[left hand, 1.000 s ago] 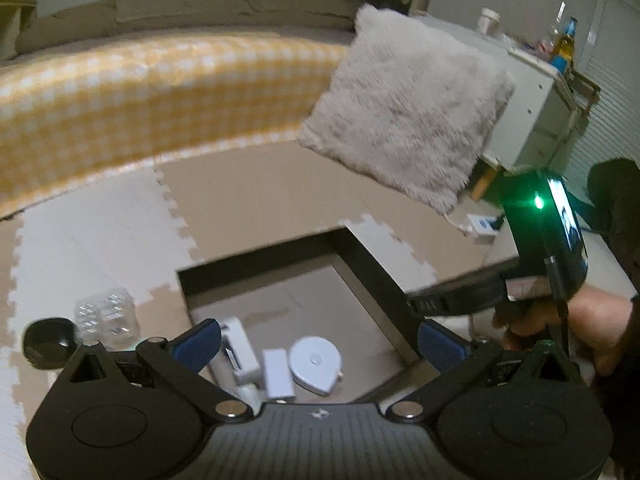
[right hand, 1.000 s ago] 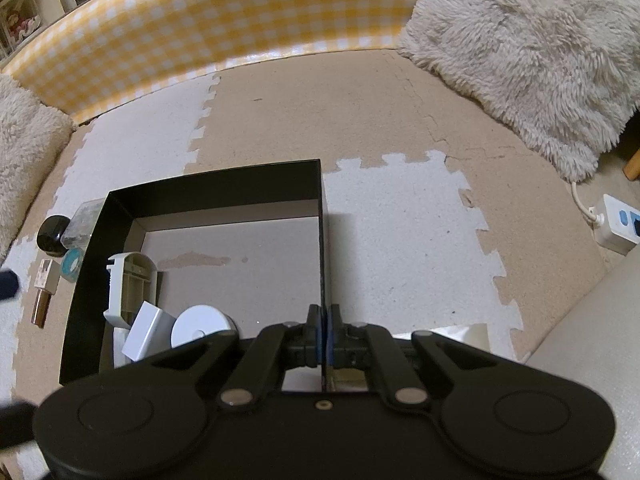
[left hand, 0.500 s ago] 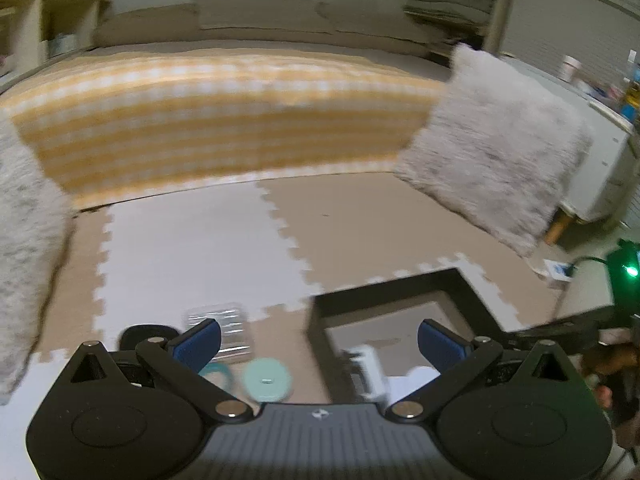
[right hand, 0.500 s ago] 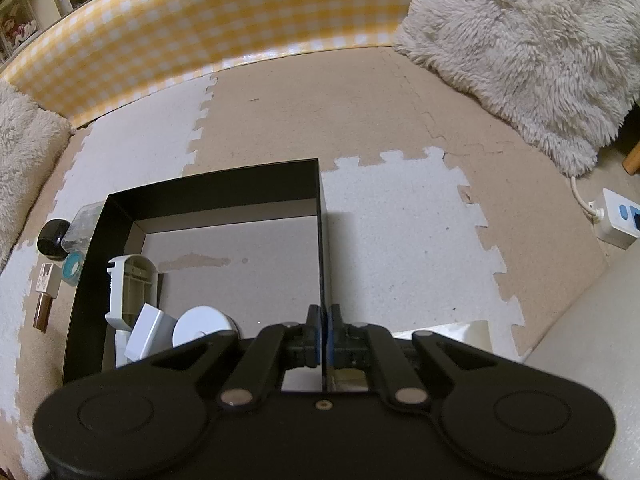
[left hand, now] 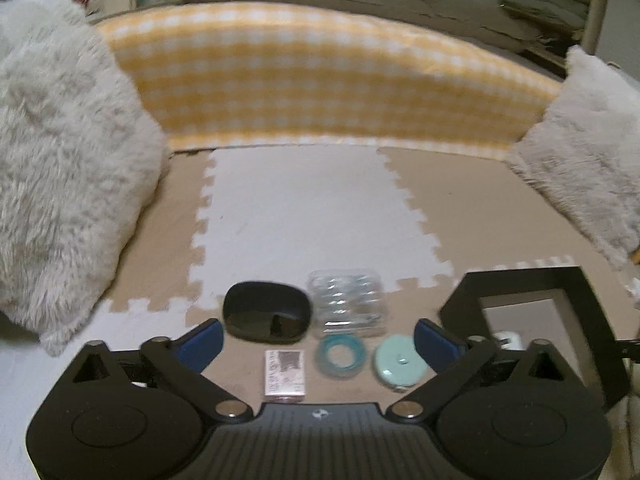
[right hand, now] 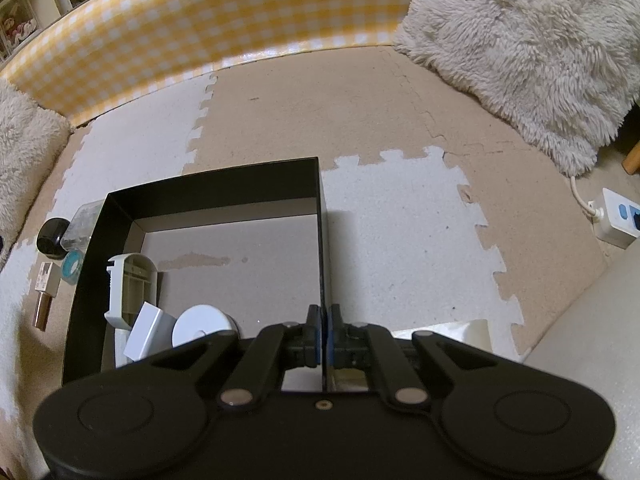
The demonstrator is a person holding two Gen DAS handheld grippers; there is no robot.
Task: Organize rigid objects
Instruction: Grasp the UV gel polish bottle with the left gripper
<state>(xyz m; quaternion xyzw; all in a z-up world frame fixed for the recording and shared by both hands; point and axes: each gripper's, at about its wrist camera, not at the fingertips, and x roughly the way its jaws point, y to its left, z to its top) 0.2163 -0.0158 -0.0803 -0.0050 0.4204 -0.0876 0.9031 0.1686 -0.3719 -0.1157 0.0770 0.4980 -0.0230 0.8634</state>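
Left wrist view: left gripper (left hand: 316, 338) wide apart, jaws closing, nothing between the pads, hovering above five loose items on the foam mat (left hand: 296, 216): one black oval case (left hand: 267, 315), one clear plastic blister pack (left hand: 347, 296), one teal tape ring (left hand: 340, 356), one mint round disc (left hand: 398, 364), one small printed box (left hand: 285, 374); the print on that box is too blurred to read. Black box (left hand: 584, 320) sits at right, just beside the disc; only a sliver of something white shows inside. Two fluffy cushions, one per side. Right wrist view: right gripper (right hand: 324, 346) clamped shut on the black box's right wall, which runs straight between the pads. Inside, bunched at the near left corner: one white-and-grey plastic holder (right hand: 130, 288), one white rectangular block (right hand: 150, 330), one white round disc (right hand: 202, 324), three in all. No lettering legible on any. Outside the left wall the case, blister pack, tape ring and small printed box line up, plus one copper-coloured tube (right hand: 41, 312). One white power strip (right hand: 618, 218) at far right, with blue buttons, no text readable.
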